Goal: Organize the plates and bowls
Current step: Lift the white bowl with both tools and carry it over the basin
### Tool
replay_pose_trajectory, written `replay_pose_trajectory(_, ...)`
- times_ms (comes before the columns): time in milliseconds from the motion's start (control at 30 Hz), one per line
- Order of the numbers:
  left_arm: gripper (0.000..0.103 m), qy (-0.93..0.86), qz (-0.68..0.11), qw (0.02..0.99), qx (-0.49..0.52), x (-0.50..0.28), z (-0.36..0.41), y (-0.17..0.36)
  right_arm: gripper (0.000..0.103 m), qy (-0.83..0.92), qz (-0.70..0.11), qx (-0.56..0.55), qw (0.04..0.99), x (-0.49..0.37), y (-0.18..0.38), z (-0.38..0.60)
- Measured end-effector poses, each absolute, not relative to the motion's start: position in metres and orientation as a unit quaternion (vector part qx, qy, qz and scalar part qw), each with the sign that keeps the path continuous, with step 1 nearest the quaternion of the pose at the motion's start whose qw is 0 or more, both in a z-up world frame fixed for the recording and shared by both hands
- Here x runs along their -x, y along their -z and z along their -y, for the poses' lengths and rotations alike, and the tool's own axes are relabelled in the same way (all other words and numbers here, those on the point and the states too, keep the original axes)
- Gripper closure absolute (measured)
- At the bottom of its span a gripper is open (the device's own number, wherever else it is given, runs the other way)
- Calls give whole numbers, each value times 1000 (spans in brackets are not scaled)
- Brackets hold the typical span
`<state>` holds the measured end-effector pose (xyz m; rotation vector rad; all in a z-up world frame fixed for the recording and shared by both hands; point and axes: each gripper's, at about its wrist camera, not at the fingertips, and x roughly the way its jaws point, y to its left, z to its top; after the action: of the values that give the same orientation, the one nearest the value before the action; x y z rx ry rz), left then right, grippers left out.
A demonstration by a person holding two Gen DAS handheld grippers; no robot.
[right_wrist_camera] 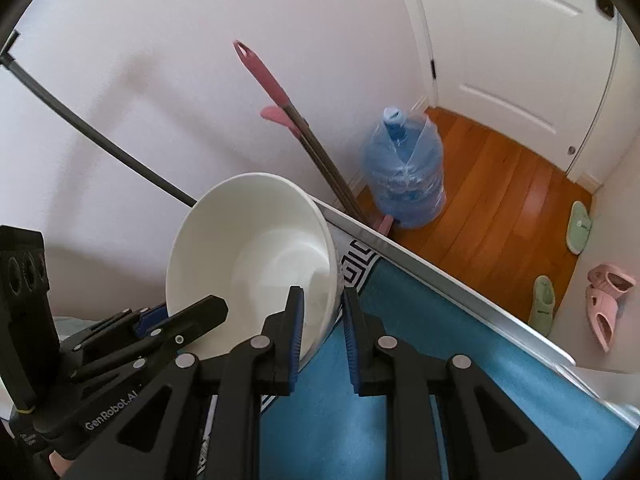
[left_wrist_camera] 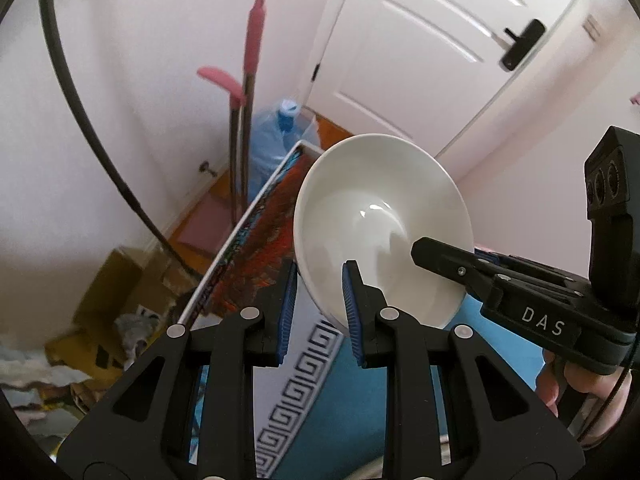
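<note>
White bowl [left_wrist_camera: 380, 236] tilted above blue-matted worktop [left_wrist_camera: 360, 400], rim pinched by left hand-held gripper [left_wrist_camera: 318, 312] and right hand-held gripper [right_wrist_camera: 322, 336]. Water jug [right_wrist_camera: 404, 176] on floor.

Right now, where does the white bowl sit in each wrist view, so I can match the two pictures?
Left wrist view: the white bowl is centre, tilted, its rim between the left hand-held gripper pads.
Right wrist view: the bowl is left of centre, its rim between the right hand-held gripper pads.
Shared landmark: the blue water jug on the floor beyond.
</note>
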<state>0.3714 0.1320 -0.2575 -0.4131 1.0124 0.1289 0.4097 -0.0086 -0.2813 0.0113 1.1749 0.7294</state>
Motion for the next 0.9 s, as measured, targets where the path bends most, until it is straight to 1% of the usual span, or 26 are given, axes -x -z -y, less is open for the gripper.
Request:
replay_pose_trajectory(133, 82, -43, -474, 859, 187, -354, -114, 233, 85, -328, -525, -17, 786, -391, 257, 28)
replay_pose_trajectory(367, 82, -14, -462, 873, 155, -304, -59, 185, 85, -293, -494, -42, 818, -333, 214, 80)
replay_pose_trajectory(567, 82, 25, -459, 879, 126, -250, 13, 154, 85, -267, -478, -74, 833, -269, 190, 144)
replay_pose_trajectory(733, 82, 71, -469, 875, 100, -216, 81, 145, 85, -230, -474, -90, 845, -217, 178, 207)
replay_pose_trajectory(900, 82, 130, -485, 861, 85, -194, 148, 150, 85, -178, -474, -110, 855, -172, 176, 273)
